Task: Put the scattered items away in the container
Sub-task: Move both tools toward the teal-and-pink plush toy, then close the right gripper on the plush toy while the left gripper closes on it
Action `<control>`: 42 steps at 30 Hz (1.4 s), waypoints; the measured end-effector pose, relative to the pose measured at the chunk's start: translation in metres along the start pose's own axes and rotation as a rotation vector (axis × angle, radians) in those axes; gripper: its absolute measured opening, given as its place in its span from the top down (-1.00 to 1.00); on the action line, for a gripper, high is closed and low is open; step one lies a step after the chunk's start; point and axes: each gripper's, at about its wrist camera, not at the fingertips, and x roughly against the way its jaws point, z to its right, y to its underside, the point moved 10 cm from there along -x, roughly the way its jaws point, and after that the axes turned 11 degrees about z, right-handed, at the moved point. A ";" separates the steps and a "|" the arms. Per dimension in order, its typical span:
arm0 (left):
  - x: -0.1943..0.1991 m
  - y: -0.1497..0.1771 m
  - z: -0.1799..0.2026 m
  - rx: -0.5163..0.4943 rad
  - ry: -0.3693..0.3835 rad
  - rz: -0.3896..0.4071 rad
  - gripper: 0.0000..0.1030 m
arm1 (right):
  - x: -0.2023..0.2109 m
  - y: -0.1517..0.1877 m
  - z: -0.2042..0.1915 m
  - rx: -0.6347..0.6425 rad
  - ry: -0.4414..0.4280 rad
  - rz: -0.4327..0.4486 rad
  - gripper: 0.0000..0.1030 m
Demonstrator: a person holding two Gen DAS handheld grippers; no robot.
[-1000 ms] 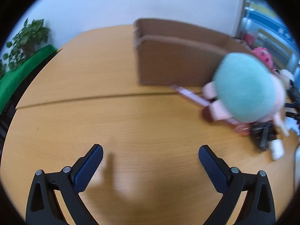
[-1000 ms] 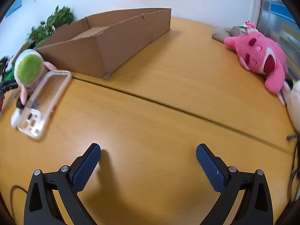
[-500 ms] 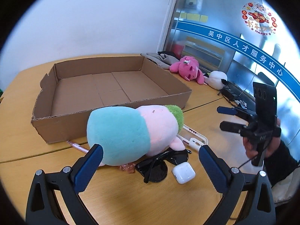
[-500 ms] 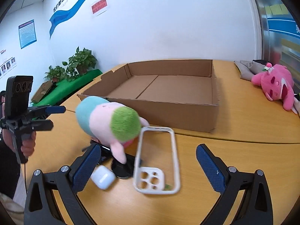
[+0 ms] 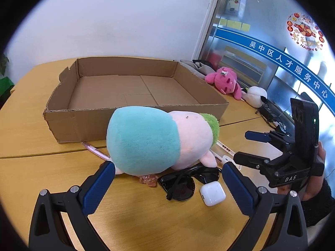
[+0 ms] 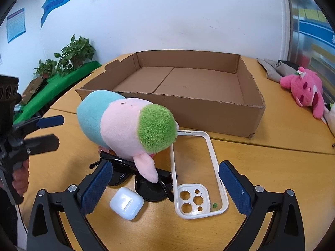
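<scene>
Clutter sits in one heap on the counter (image 6: 261, 167) just in front of the empty cardboard box (image 6: 209, 113): a plush toy (image 5: 155, 140) lies over black sunglasses (image 6: 146, 186), with a white earbud case (image 6: 126, 202) and a clear phone case (image 6: 199, 173) beside them and a pink pen (image 5: 94, 150) poking out behind. My left hand-held gripper (image 5: 167, 177) hangs wide open before the plush. My right hand-held gripper (image 6: 165, 177) is spread just as wide over the phone case, gripping nothing.

Both claws, left claw (image 5: 167, 179) and right claw (image 6: 165, 177), have closed in on the plush toy (image 5: 159, 138).
</scene>
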 end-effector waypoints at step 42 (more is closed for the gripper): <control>-0.070 -0.009 -0.052 0.183 0.026 -0.069 -0.93 | -0.046 -0.015 -0.021 0.089 -0.013 -0.035 -0.99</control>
